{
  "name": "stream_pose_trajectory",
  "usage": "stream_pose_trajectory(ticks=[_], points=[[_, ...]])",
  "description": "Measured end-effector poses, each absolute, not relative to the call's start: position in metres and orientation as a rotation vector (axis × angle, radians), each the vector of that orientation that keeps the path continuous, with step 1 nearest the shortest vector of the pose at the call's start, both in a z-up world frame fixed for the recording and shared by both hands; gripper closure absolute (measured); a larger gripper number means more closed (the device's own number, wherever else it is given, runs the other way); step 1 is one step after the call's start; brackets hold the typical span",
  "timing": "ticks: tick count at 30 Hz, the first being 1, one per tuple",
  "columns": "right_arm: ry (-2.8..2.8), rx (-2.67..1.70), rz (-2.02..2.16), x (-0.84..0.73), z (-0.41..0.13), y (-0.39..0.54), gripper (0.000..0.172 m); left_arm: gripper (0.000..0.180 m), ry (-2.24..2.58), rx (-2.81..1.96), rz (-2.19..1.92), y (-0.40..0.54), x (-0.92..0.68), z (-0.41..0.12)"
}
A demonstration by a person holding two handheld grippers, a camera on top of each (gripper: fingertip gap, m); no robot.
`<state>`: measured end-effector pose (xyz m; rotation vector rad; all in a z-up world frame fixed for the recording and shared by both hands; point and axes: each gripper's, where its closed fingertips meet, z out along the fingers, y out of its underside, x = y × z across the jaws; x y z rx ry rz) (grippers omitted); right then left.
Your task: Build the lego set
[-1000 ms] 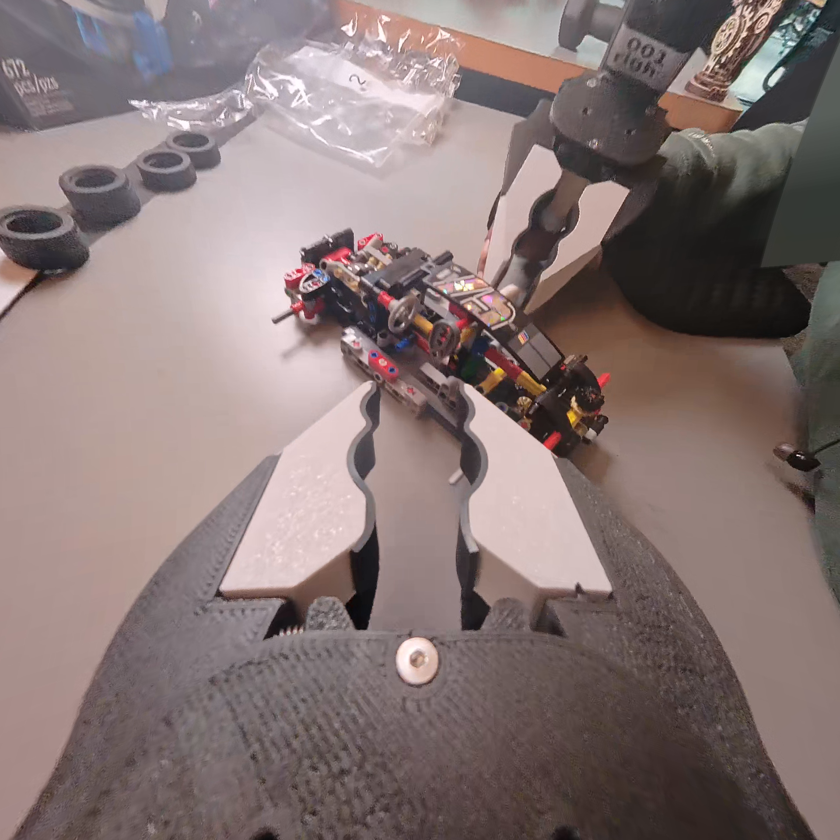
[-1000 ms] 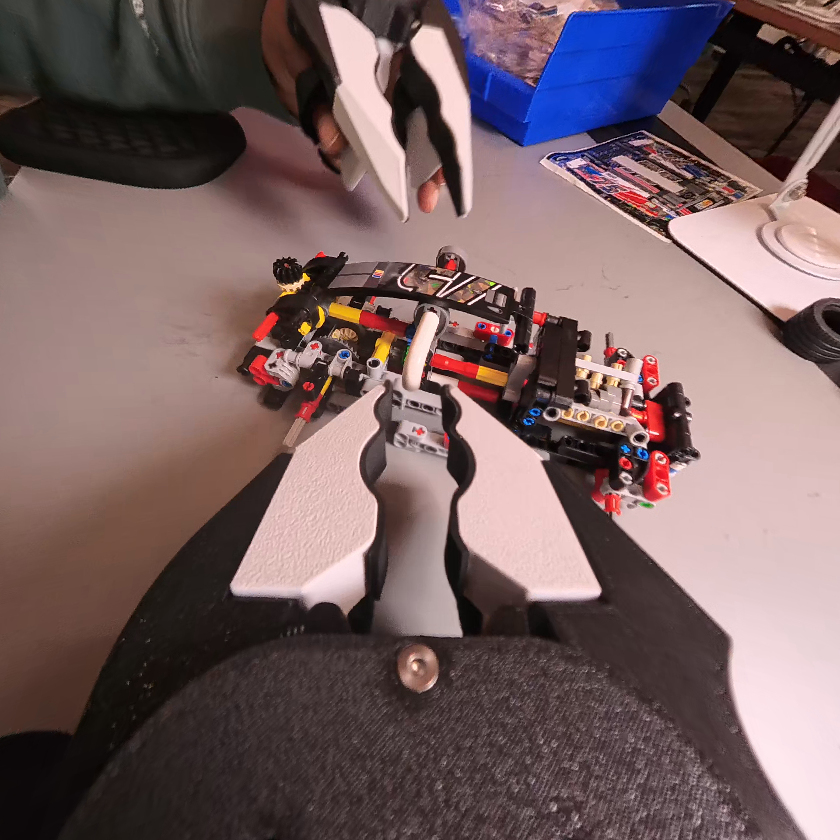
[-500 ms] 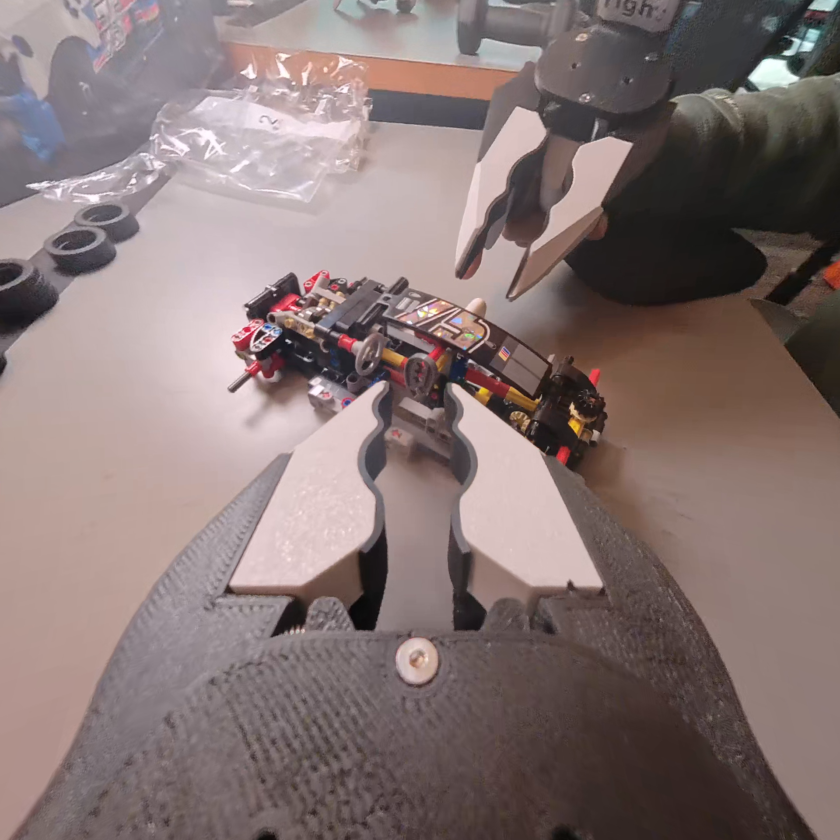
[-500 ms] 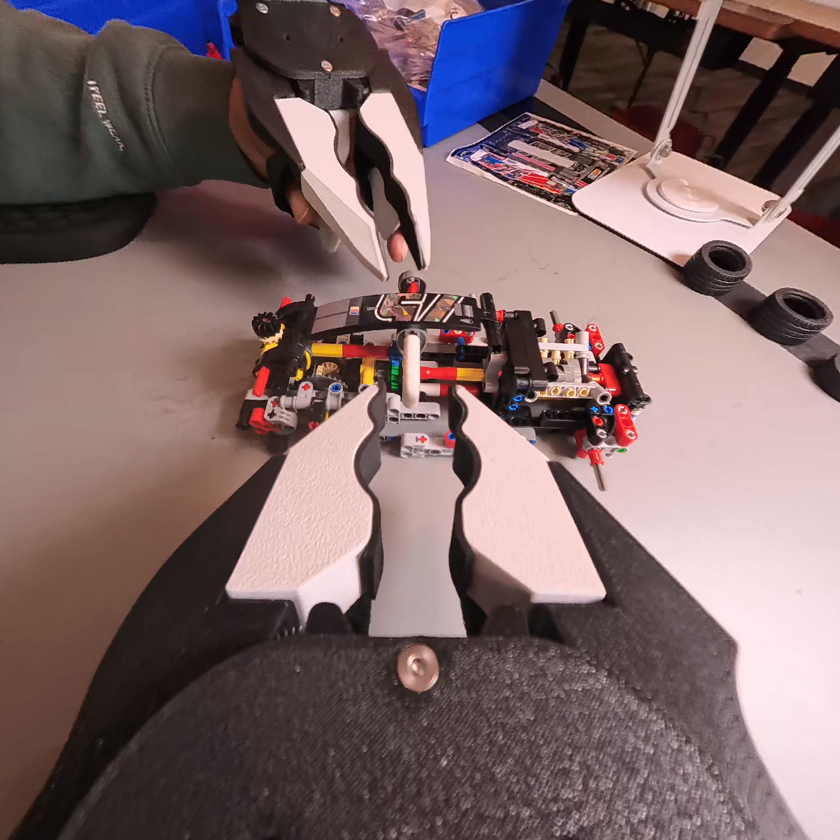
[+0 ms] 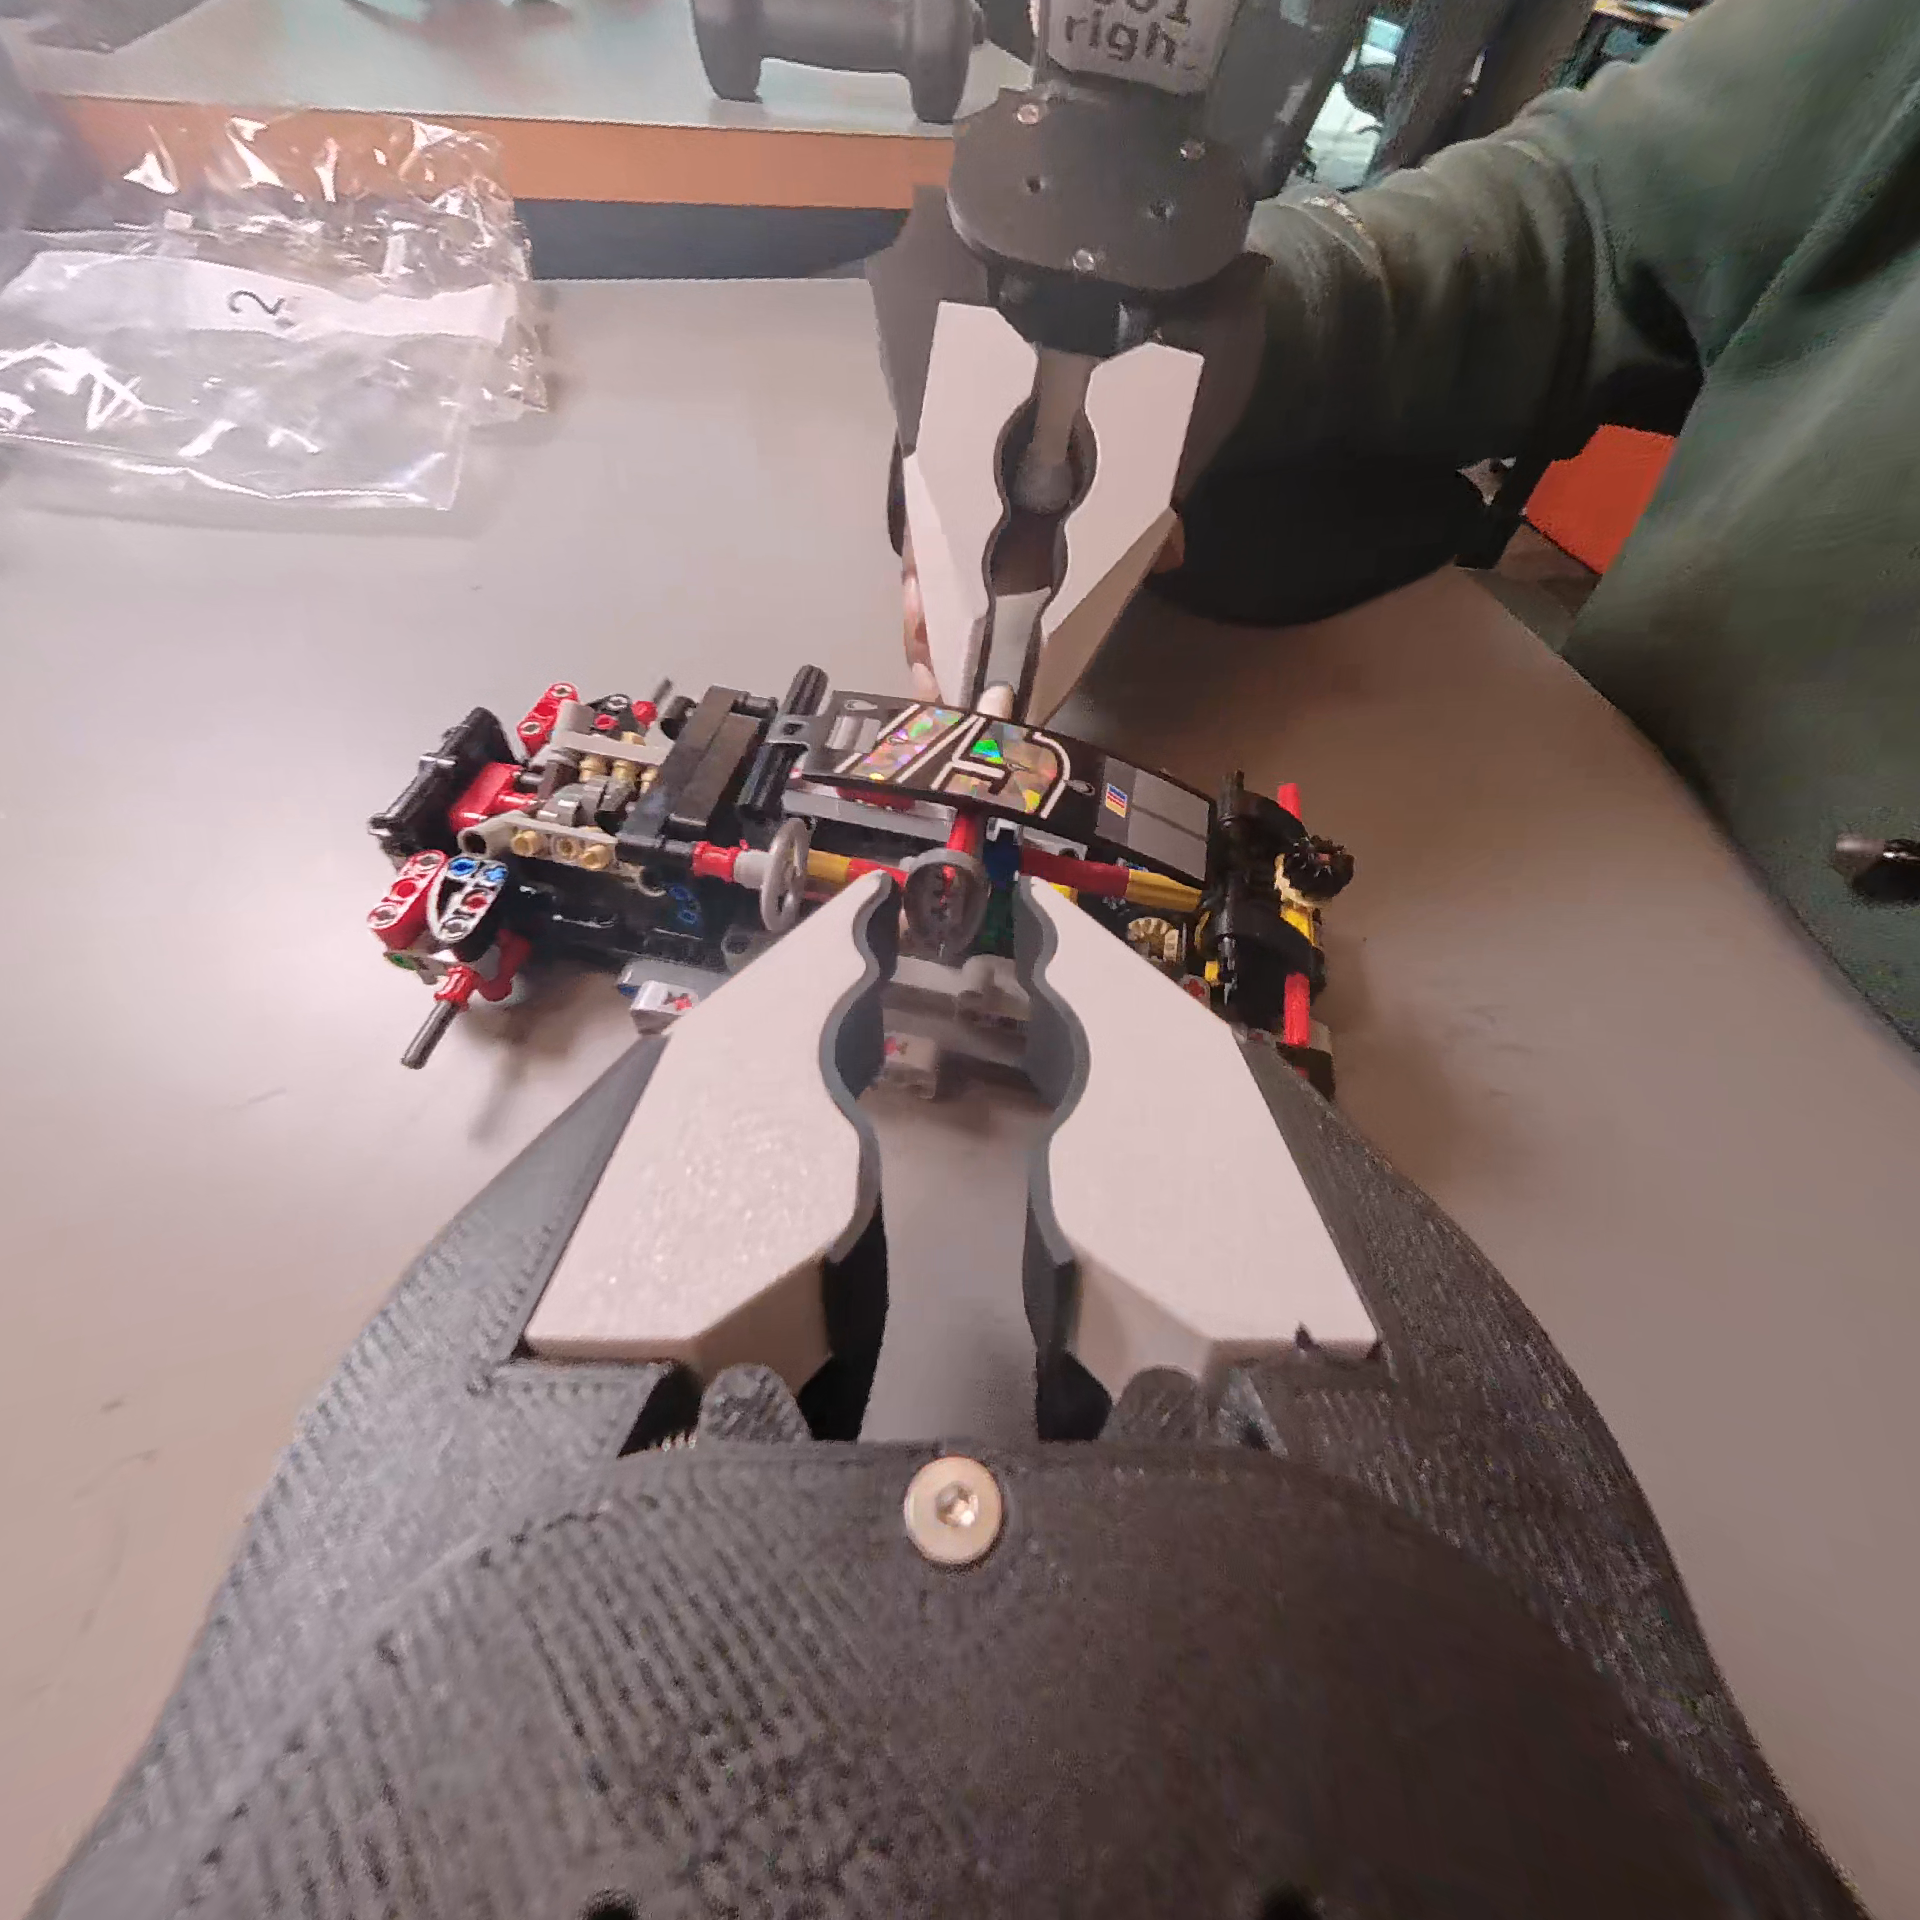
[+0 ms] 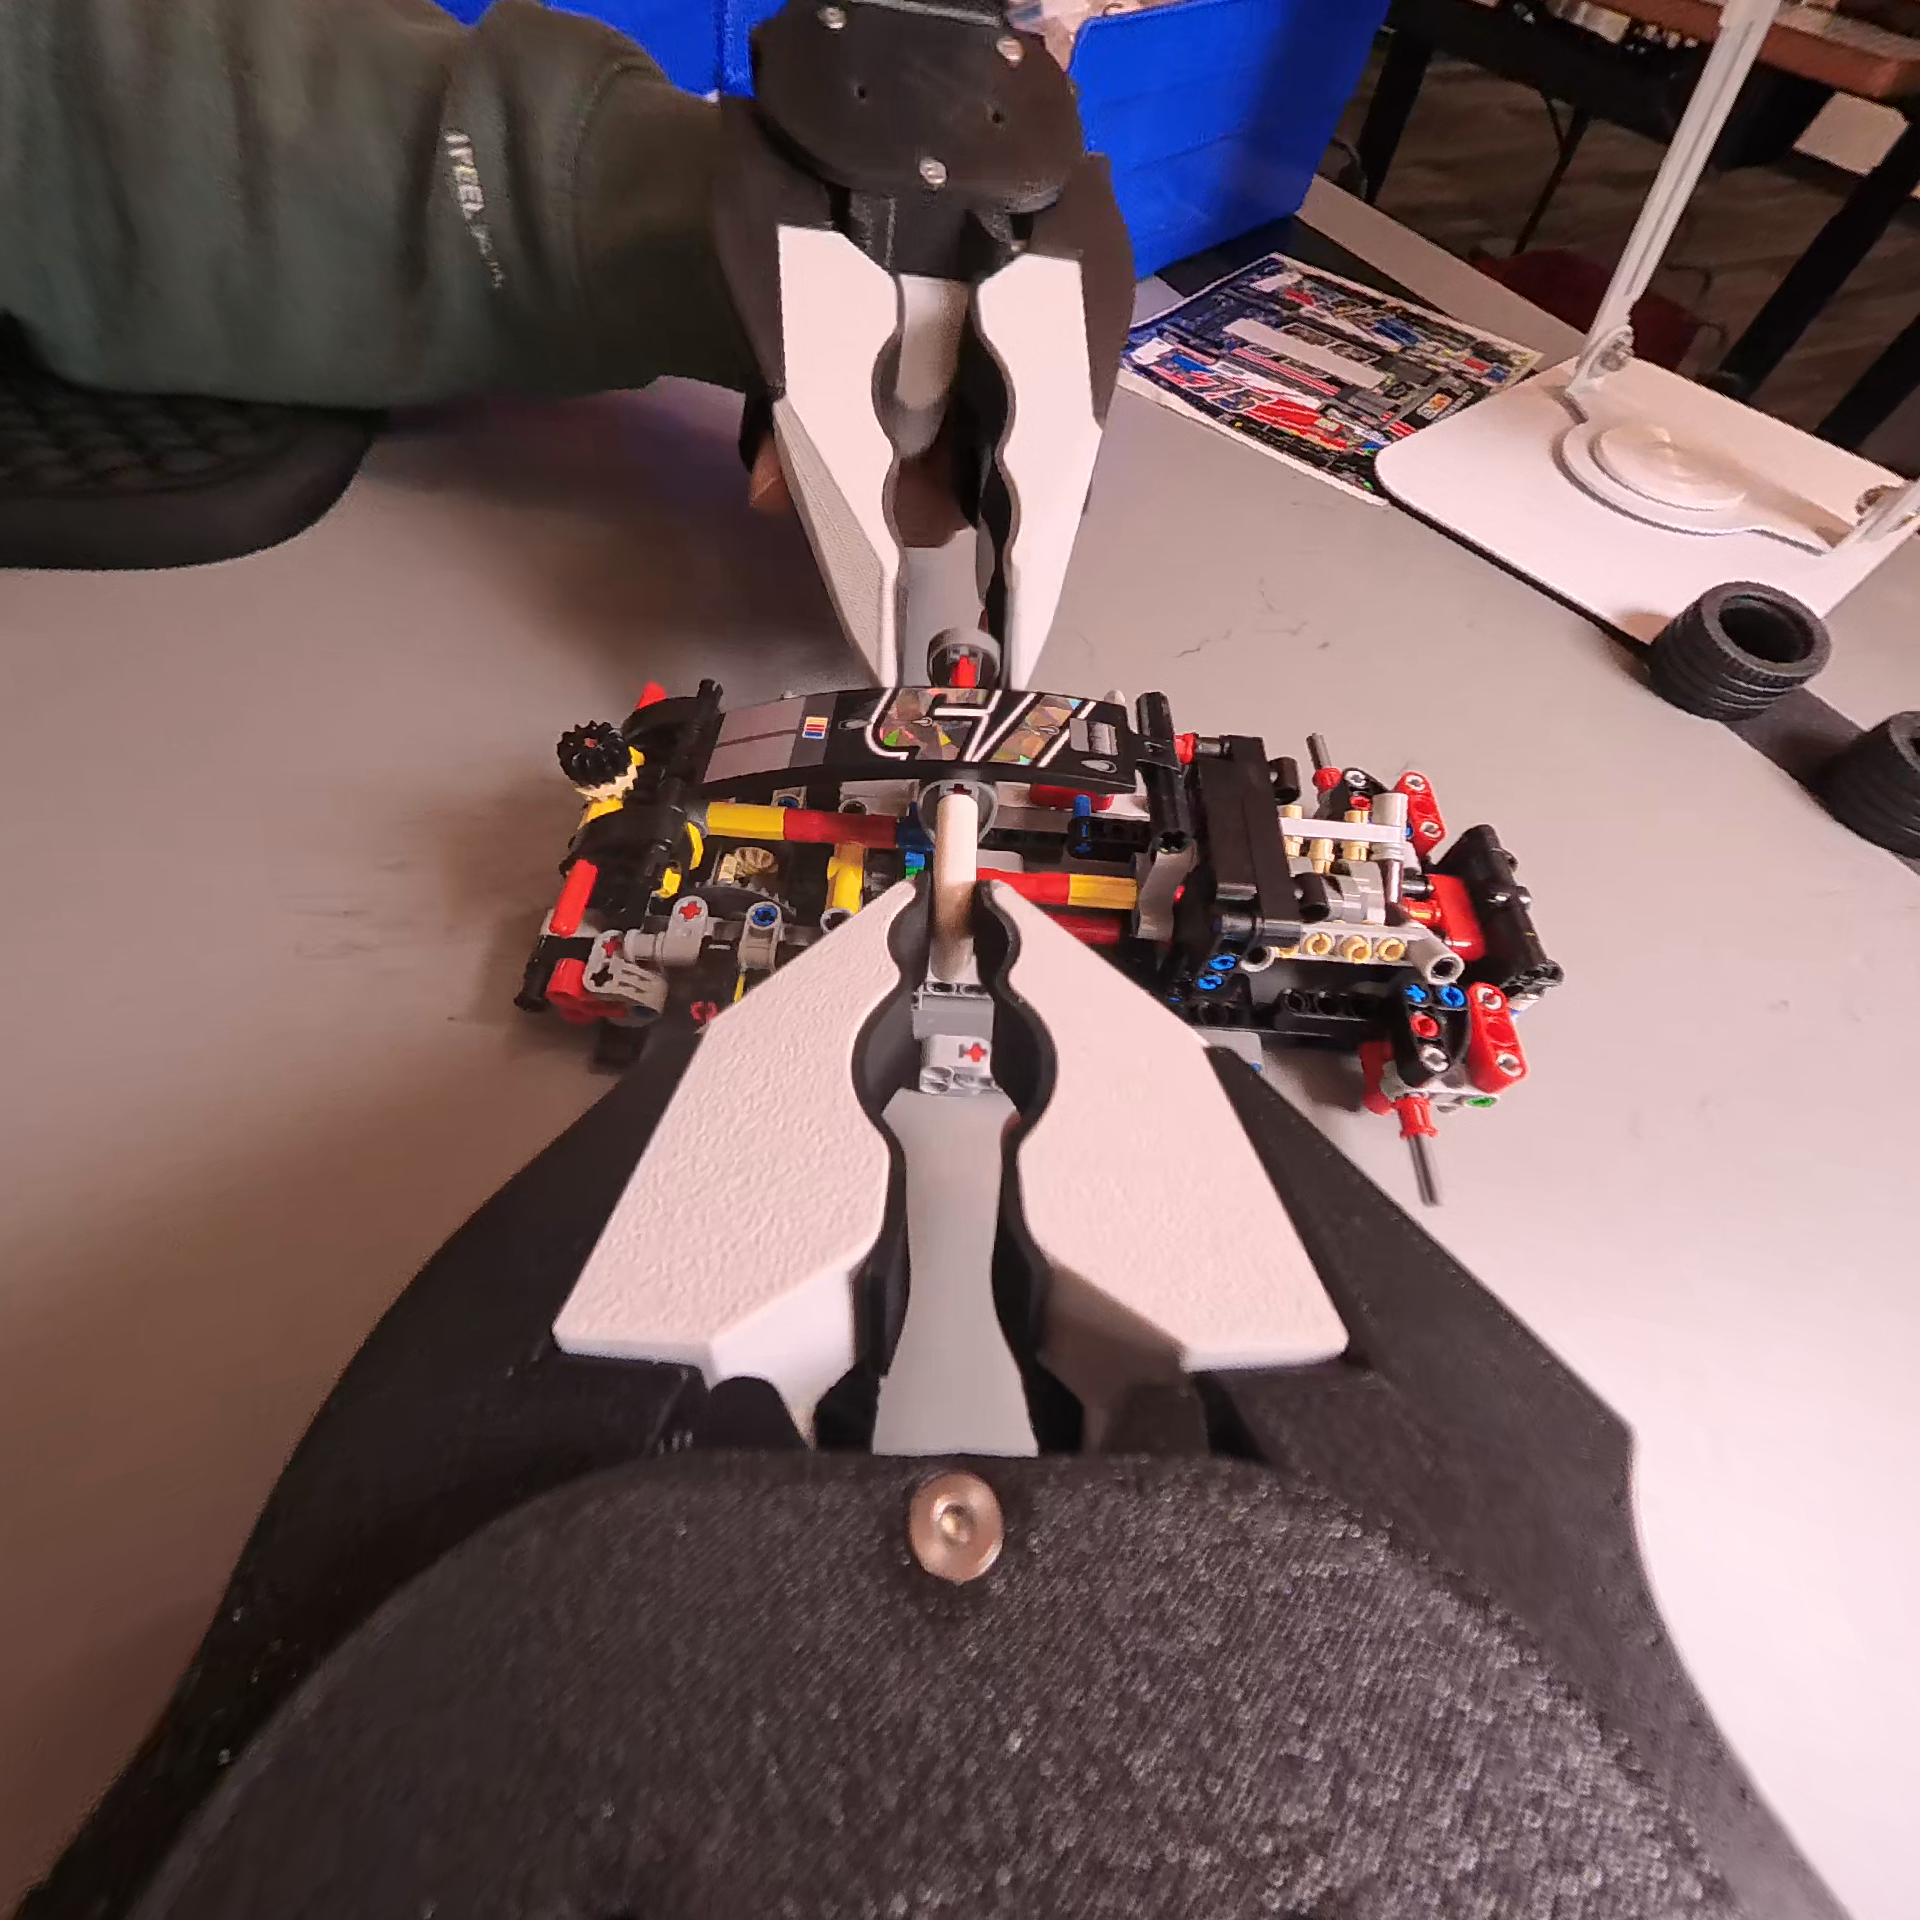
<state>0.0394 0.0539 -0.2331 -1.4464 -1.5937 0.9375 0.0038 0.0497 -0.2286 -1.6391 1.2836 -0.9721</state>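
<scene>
Brick-built car chassis [image 6: 1039, 883] sits flat on the grey table [image 6: 260, 779], between the two grippers. Right gripper [image 6: 951, 914] is pinched on the white axle [image 6: 951, 862] standing at mid-chassis – pads tight on both sides. Left gripper [image 5: 951, 904] is on the opposite side, fingertips straddling a grey round bushing [image 5: 940, 894]; contact there can't be told. Loose black tyres [image 6: 1745, 649] well off to the side.
</scene>
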Motion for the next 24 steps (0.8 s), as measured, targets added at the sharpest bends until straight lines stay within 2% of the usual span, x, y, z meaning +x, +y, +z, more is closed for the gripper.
stream_pose_trajectory(ticks=[3, 24], points=[[-1.648, -1.414, 0.988, 0.0423, -0.2336, 0.0546, 0.167, 0.167, 1.307, -1.609, -0.997, 0.0487, 0.0082, -0.2276], [-1.664, -1.359, 1.115, 0.0431, -0.2360, 0.0552, 0.167, 0.166, 1.320, -1.506, -0.964, 0.0424, 0.0130, -0.2274]])
